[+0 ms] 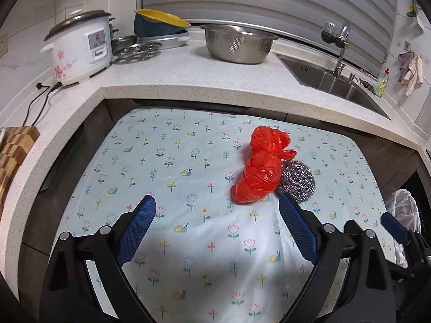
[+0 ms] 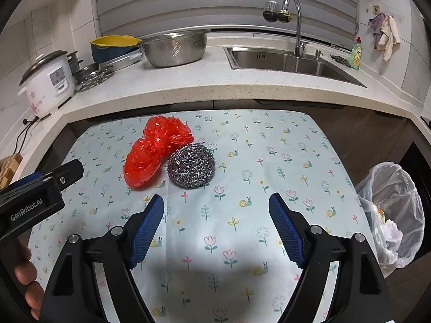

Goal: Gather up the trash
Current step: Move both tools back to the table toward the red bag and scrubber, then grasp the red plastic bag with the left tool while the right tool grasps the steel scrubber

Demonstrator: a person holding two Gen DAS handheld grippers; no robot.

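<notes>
Lying ahead of both wide-open, empty tongs point(image 1: 216, 202) point(image 2: 216, 200), red bag point(image 2: 155, 152) touches steel scourer point(image 2: 191, 165).

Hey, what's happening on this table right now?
A person is clearing trash with a pair of tongs in each hand. Both the left tongs and right tongs are open and empty, held above the flowered tablecloth. A crumpled red plastic bag and a steel wool scrubber lie touching each other on the cloth, not yet picked up. A lined trash bin stands off the table's right edge with some waste already inside.
</notes>
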